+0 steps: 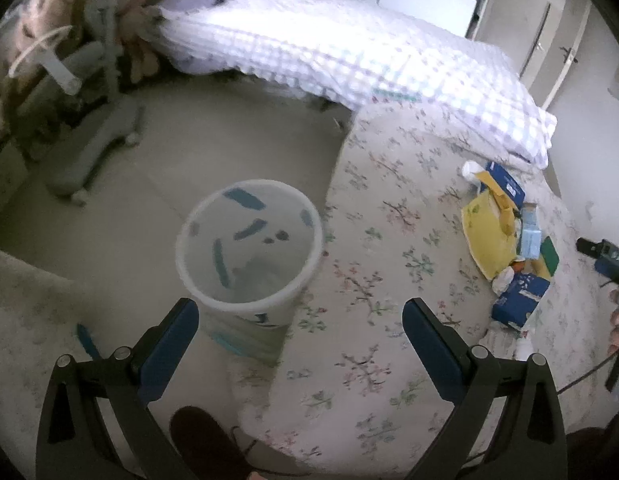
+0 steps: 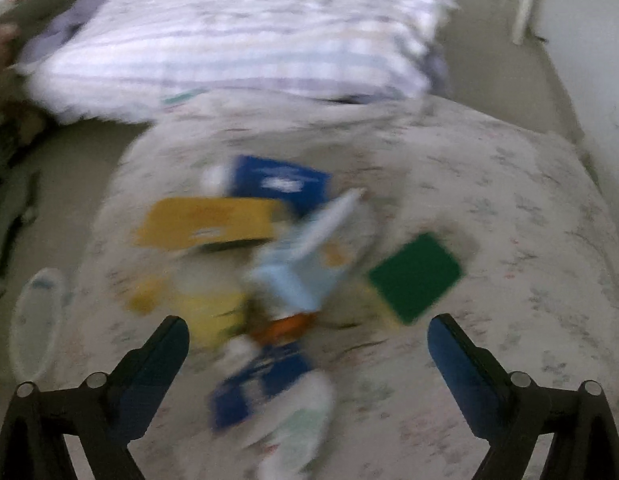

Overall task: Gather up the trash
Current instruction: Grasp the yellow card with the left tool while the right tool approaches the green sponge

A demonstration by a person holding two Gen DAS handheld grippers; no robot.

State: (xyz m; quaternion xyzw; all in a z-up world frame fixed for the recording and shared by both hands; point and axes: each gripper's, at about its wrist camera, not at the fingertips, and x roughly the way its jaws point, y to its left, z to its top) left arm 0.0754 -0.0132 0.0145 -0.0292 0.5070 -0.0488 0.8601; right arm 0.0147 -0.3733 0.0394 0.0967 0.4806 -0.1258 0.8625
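A white trash bin (image 1: 249,248) with teal marks stands on the floor beside the floral bed (image 1: 389,280). My left gripper (image 1: 300,340) is open and empty, just above and in front of the bin. A pile of trash lies on the bed: yellow packaging (image 1: 487,236), blue boxes (image 1: 517,300) and a green card (image 1: 549,254). In the blurred right wrist view my right gripper (image 2: 308,354) is open and empty above the pile: yellow packet (image 2: 205,222), blue box (image 2: 281,182), light-blue carton (image 2: 297,276), green card (image 2: 415,278), blue box (image 2: 257,388). The bin's rim (image 2: 33,320) shows at left.
A checked duvet (image 1: 349,52) lies across the far bed. A grey wheeled chair base (image 1: 93,148) stands on the floor at left. A door (image 1: 541,32) and wall are at right. A dark shoe (image 1: 205,444) shows at the bottom.
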